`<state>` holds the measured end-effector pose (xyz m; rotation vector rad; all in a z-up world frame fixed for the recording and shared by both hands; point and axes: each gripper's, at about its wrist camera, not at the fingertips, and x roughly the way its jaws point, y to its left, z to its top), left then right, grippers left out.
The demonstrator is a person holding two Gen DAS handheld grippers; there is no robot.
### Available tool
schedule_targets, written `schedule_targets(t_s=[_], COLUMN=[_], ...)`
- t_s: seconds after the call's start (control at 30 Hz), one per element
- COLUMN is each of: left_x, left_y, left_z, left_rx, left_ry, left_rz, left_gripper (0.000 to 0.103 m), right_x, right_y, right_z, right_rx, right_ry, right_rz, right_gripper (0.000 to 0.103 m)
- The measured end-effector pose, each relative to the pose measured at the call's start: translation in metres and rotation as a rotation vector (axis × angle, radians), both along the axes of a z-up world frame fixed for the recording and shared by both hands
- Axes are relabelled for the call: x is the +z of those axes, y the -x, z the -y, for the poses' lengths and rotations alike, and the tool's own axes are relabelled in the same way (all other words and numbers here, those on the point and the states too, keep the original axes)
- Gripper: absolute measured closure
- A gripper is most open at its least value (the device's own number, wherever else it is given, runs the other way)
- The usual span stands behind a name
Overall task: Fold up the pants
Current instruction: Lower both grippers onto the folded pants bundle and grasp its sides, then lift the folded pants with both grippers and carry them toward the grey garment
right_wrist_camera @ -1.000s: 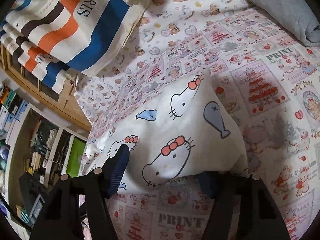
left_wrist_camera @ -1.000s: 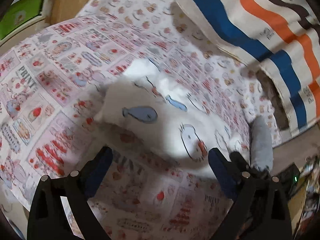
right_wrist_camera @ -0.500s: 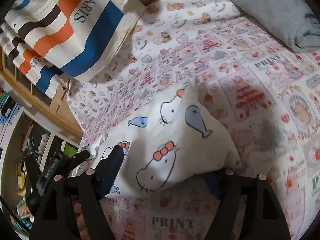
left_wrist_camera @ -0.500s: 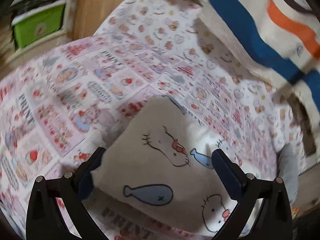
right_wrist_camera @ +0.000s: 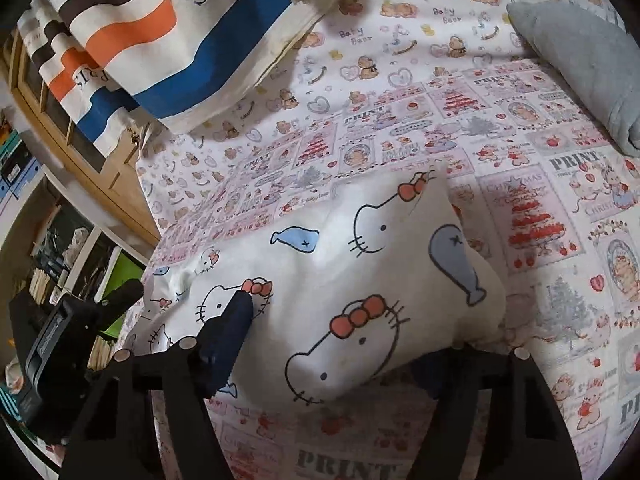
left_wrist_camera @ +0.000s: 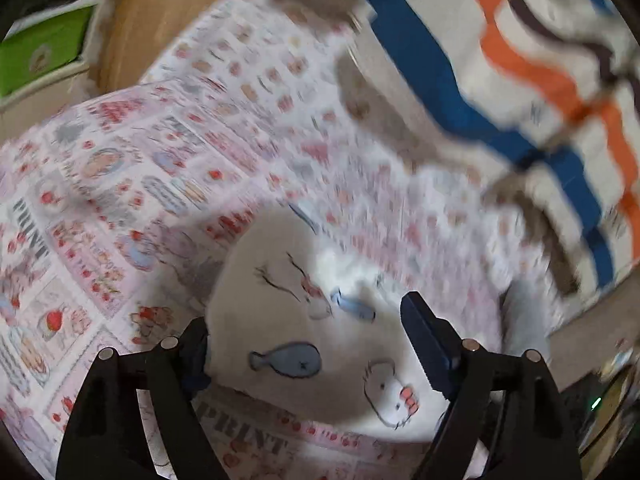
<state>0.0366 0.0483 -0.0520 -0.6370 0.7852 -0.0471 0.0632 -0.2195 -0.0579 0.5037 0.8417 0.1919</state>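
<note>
Right wrist view shows the white cat-print pants (right_wrist_camera: pixel 360 280) bunched on the patterned bedsheet (right_wrist_camera: pixel 540 220), running leftward between both wide-open tongs, right tongs (right_wrist_camera: pixel 340 344) straddling one end, left tongs (left_wrist_camera: pixel 304 344) the other, neither gripping

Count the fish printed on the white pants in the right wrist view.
2 clearly: a light blue fish on the pants upper left, a grey-blue fish near their right edge. Others may be hidden under folds.
</note>
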Motion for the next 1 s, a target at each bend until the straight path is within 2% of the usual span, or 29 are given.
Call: schedule_targets(t_s=[0.03, 0.1, 0.17, 0.23, 0.33, 0.43, 0.5, 0.57, 0.67, 0.73, 0.87, 1.0], left_x=[-0.005, -0.001, -0.005, -0.007, -0.009, -0.011, -0.008, -0.003, 0.009, 0.016, 0.032, 0.048], left_y=[-0.006, -0.004, -0.004, -0.007, -0.014, -0.012, -0.009, -0.003, 0.009, 0.019, 0.034, 0.047], left_z=[0.004, 0.009, 0.010, 0.017, 0.037, 0.047, 0.050, 0.050, 0.057, 0.060, 0.062, 0.069], left_rx=[-0.034, -0.016, -0.026, -0.069, -0.139, -0.175, -0.193, -0.210, -0.238, -0.239, -0.244, -0.229], left_ry=[-0.017, -0.078, -0.063, -0.089, -0.233, -0.312, -0.347, -0.361, -0.439, -0.480, -0.505, -0.557], left_rz=[-0.051, -0.031, -0.041, -0.020, 0.005, 0.028, 0.053, 0.110, 0.203, 0.268, 0.366, 0.459], left_gripper=[0.023, 0.022, 0.020, 0.019, 0.020, 0.039, 0.063, 0.079, 0.083, 0.083, 0.083, 0.083], right_x=[-0.001, -0.001, -0.001, -0.001, -0.001, -0.002, -0.001, 0.006, 0.016, 0.020, 0.035, 0.059], right_y=[0.000, 0.001, 0.003, 0.004, 0.002, 0.002, 0.002, 0.005, 0.013, 0.018, 0.030, 0.048], right_z=[0.002, 0.004, 0.003, 0.001, 0.002, 0.001, -0.005, -0.013, -0.023, -0.025, -0.022, -0.019], right_rx=[-0.006, -0.009, -0.006, -0.010, -0.010, 0.003, 0.045, 0.100, 0.138, 0.151, 0.155, 0.148], right_ry=[-0.013, -0.023, -0.008, 0.013, 0.034, 0.043, 0.062, 0.096, 0.177, 0.194, 0.210, 0.232], right_rz=[-0.003, -0.001, 0.007, 0.007, -0.004, -0.005, 0.010, 0.046, 0.106, 0.135, 0.213, 0.333], right_gripper=[0.035, 0.036, 0.036, 0.040, 0.050, 0.059, 0.074, 0.088, 0.091, 0.091, 0.091, 0.091])
